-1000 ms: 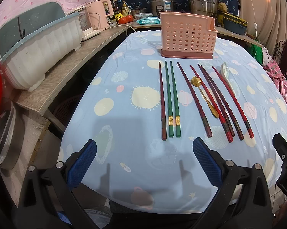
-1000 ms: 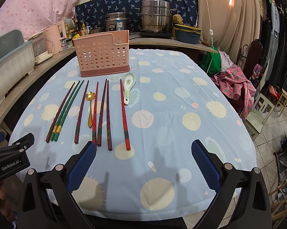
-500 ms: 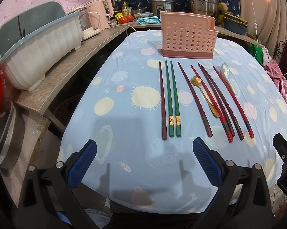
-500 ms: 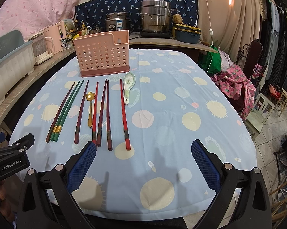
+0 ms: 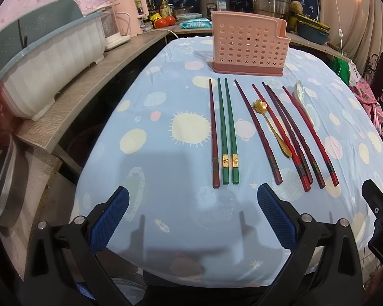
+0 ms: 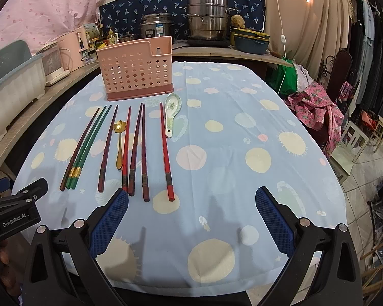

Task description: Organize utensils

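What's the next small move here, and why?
Probably ease the left gripper forward and down toward the near ends of the green chopsticks. Both grippers are open and empty, every utensil lies on the tablecloth, the pink holder looks empty, and that pair lies straight ahead between its fingers.

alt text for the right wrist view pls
An open right hand-held gripper hovers over a blue dotted tablecloth where chopsticks, a gold spoon and a ceramic spoon lie before a pink basket.

Both hand-held grippers [image 5: 191, 214] [image 6: 191, 215] spread wide
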Demonstrator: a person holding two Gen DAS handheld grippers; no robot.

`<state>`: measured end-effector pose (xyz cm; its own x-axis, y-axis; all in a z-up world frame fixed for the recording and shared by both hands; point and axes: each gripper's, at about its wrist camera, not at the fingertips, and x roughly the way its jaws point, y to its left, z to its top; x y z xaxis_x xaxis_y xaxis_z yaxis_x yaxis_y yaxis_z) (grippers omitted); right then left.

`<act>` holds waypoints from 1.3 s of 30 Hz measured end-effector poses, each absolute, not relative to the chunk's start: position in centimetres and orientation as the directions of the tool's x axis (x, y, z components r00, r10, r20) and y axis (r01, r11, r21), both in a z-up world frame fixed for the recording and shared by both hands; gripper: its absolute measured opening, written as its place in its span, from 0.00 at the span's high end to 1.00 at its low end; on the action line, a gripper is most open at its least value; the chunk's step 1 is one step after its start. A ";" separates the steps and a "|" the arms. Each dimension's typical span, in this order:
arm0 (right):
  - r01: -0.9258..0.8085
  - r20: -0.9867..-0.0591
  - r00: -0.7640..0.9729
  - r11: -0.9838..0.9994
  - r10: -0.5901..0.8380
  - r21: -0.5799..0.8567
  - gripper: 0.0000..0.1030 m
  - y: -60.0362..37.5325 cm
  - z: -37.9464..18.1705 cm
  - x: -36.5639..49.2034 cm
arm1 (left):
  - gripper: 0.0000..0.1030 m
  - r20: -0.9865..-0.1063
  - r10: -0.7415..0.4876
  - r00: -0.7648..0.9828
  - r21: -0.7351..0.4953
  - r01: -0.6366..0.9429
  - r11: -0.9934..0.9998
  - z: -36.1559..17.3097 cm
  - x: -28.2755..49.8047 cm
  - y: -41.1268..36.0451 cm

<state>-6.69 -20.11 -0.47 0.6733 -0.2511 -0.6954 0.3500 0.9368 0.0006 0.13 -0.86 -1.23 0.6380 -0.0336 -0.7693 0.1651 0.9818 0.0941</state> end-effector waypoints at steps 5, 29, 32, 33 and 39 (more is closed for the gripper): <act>0.367 -0.709 0.660 0.930 -0.249 0.015 0.07 -21.2 -1.0 -5.9 | 0.07 -0.791 -0.046 0.610 0.048 0.137 0.989 -2.1 2.4 0.2; 0.370 -0.754 0.615 0.929 -0.231 0.018 0.07 -22.7 -3.5 -0.6 | 0.23 -0.839 -0.083 0.537 -0.002 0.150 0.989 -6.2 8.1 1.6; 0.363 -0.757 0.613 0.932 -0.225 0.017 0.07 -22.5 -3.6 -0.3 | 0.26 -0.836 -0.075 0.543 0.010 0.153 0.988 -6.2 8.0 1.6; 0.360 -0.759 0.612 0.933 -0.223 0.016 0.07 -22.4 -3.7 -0.2 | 0.27 -0.835 -0.076 0.544 0.011 0.155 0.988 -6.2 7.9 1.5; 0.345 -0.760 0.616 0.938 -0.207 0.024 0.09 -22.4 -3.6 0.7 | 0.59 -0.828 -0.114 0.549 -0.009 0.190 0.982 -5.8 7.8 1.3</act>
